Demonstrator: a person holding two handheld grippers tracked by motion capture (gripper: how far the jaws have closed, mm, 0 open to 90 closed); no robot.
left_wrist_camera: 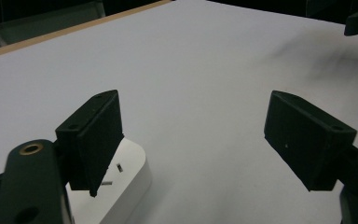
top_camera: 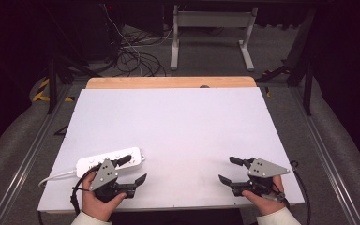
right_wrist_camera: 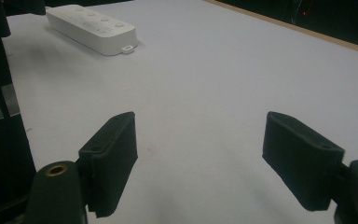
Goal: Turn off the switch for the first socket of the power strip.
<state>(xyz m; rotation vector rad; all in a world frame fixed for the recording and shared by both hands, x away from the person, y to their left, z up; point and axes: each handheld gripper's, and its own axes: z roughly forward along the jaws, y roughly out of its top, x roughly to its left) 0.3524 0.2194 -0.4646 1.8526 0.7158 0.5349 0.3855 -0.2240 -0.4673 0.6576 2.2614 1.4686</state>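
One white power strip (top_camera: pixel 111 161) lies on one table (top_camera: pixel 178 122), with two grippers.

power strip (top_camera: pixel 111 162) | white, flat on table | near-left edge | cord trailing left

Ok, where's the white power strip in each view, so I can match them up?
High view: power strip lies lower left on the white table, just beyond the left hand-held gripper.
Left gripper view: bottom left, partly behind the left jaw.
Right gripper view: top left, far off.
Shared landmark: the table's wooden far edge.
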